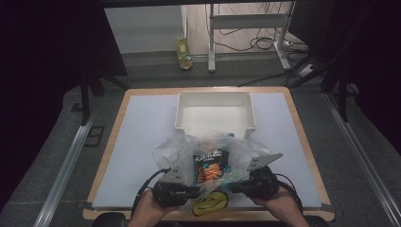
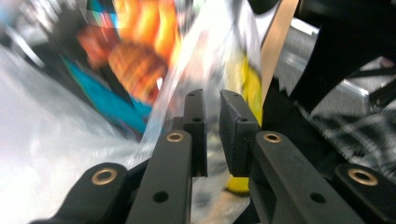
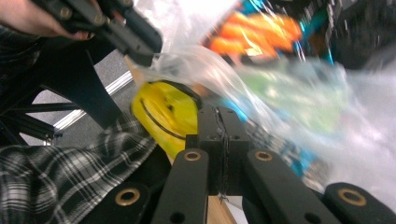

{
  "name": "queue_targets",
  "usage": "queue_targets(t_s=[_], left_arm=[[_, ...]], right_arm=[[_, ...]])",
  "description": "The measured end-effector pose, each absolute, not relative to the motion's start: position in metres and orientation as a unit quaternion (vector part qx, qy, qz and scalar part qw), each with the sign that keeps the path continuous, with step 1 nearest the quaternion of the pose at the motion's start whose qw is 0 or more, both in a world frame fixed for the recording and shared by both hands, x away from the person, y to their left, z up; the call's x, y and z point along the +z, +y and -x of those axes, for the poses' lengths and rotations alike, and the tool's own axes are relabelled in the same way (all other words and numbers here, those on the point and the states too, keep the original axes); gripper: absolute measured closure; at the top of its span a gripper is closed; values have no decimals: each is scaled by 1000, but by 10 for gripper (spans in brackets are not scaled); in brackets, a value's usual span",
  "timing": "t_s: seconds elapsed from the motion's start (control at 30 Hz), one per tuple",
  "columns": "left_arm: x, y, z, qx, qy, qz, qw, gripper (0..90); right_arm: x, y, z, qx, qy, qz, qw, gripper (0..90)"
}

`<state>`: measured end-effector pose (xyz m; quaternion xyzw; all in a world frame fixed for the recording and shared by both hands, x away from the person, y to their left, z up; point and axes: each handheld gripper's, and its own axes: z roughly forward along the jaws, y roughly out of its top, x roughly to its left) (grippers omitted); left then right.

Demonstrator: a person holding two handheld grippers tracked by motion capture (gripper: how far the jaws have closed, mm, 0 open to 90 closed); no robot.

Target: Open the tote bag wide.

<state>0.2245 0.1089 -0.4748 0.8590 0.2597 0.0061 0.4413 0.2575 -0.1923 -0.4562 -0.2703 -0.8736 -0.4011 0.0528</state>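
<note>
1. Clear plastic bag (image 1: 208, 151), snack packet (image 1: 210, 166) inside: near table edge, between both grippers.
2. Right gripper (image 3: 223, 116): jaws clamped on bag film, anchoring it.
3. Left gripper (image 2: 212, 100): jaws slightly apart, film between them, unpinched.

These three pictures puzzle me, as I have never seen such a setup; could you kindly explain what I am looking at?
A person at a table holds a hand-held two-jaw tool in each hand: the left gripper and the right gripper. The high view comes from a fixed camera above the table. The other two come from cameras riding on each gripper, looking along its black jaws. On the table stand an empty white bin and, nearer the person, a clear plastic bag holding a dark snack packet; a yellow smiley item lies at the table's edge. The right gripper's jaws are shut on the bag's film. The left gripper's jaws stand slightly apart at the bag; whether they pinch it is unclear.
</note>
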Motion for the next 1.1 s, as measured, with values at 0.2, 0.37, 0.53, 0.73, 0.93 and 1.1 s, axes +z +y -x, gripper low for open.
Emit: queue_targets(t_s=[0.2, 0.37, 0.53, 0.73, 0.93, 1.1], left_arm=[[-463, 103, -248, 46, 290, -855, 427, 796], [-483, 91, -259, 18, 298, -856, 421, 803], [-487, 84, -246, -20, 272, -867, 418, 805], [-477, 90, -241, -19, 264, -860, 436, 802], [-450, 79, -253, 36, 274, -846, 456, 797], [-466, 60, -264, 31, 277, -860, 427, 797]], right_arm=[[-432, -182, -265, -407, -874, 262, 34, 881], [-431, -168, -292, -403, -872, 279, 12, 882], [-449, -155, -313, -368, -883, 292, -7, 882], [-459, -162, -304, -359, -889, 283, 14, 882], [-458, -173, -284, -350, -898, 265, 26, 881], [-462, -178, -275, -345, -901, 260, 38, 880]])
